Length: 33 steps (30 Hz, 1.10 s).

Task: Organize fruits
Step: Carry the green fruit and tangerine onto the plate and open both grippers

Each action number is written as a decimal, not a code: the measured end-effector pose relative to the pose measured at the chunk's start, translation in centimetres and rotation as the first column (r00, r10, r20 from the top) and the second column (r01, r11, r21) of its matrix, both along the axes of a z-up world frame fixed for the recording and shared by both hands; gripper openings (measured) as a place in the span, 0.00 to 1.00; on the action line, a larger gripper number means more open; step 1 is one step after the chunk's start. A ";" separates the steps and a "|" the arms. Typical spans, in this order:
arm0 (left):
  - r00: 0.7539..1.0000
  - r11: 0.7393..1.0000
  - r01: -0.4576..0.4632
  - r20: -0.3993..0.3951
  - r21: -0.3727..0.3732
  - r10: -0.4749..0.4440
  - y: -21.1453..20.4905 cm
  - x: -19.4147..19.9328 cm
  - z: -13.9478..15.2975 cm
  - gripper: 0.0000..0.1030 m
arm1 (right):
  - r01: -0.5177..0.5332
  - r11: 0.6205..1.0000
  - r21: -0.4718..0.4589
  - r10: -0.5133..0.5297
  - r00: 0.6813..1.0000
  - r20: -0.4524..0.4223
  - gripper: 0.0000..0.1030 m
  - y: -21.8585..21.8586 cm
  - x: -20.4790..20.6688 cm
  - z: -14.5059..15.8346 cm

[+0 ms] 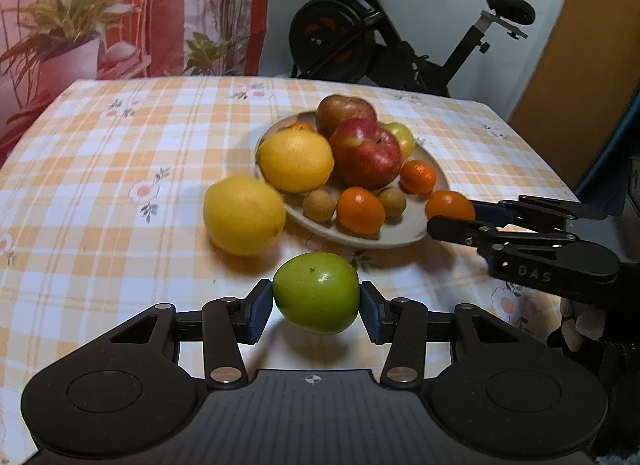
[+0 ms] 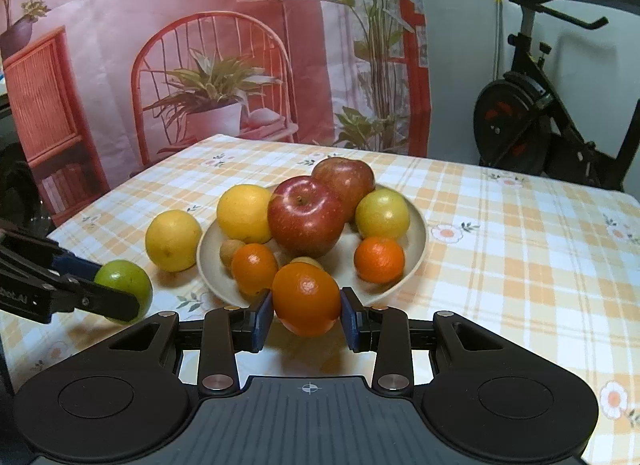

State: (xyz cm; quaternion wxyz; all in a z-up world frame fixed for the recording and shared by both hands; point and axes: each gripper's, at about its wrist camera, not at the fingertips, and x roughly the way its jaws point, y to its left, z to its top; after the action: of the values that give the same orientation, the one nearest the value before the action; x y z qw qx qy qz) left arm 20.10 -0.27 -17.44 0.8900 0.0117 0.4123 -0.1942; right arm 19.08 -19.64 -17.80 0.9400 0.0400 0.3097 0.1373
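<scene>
Nearest my left camera sits the green fruit (image 1: 316, 292), pinched between the blue pads (image 1: 262, 311) of my left gripper (image 1: 316, 305) and lifted just clear of the checked tablecloth (image 1: 120, 169), its shadow lying beneath it. My right gripper (image 2: 307, 315) is clenched on an orange mandarin (image 2: 306, 297), holding it at the near rim of the cream plate (image 2: 418, 241). That plate is already crowded: two red apples, the front one (image 2: 305, 216) leaning against the one behind, a yellow citrus (image 2: 245, 213), a yellow-green fruit (image 2: 382, 213), two more mandarins and a couple of small brown fruits. A second yellow citrus (image 2: 173, 240) rests on the cloth, touching the plate's left edge as far as I can tell. I judge I am midway through gathering the loose fruit, with both tools loaded and nothing yet set down. Next, I think, the mandarin needs a free patch of plate near the front, lowered gently so it does not nudge its neighbours into rolling; only then should my pads let go. The green fruit must wait its turn, since space is tight and my two grippers would crowd each other over the rim.
</scene>
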 end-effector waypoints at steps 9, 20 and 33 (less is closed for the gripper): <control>0.999 1.000 0.032 0.038 0.001 -0.032 -1.6 1.8 1.0 0.48 | -0.011 0.999 -0.041 0.011 1.000 0.014 0.32 0.1 1.4 -0.2; 0.997 0.997 0.071 0.023 0.023 -0.072 -3.9 3.9 0.4 0.48 | 0.003 0.997 -0.079 -0.001 1.000 0.016 0.32 -0.7 3.0 -1.1; 0.998 0.998 0.047 0.033 0.035 -0.049 -4.6 5.7 0.7 0.48 | 0.028 0.997 -0.075 -0.025 0.999 0.044 0.39 -0.9 2.9 -1.3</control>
State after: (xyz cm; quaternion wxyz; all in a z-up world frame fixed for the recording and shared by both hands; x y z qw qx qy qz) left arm 25.77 -4.82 -16.79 0.8916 0.0399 0.4001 -0.2082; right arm 21.96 -20.50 -19.10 0.9490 0.0056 0.2940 0.1139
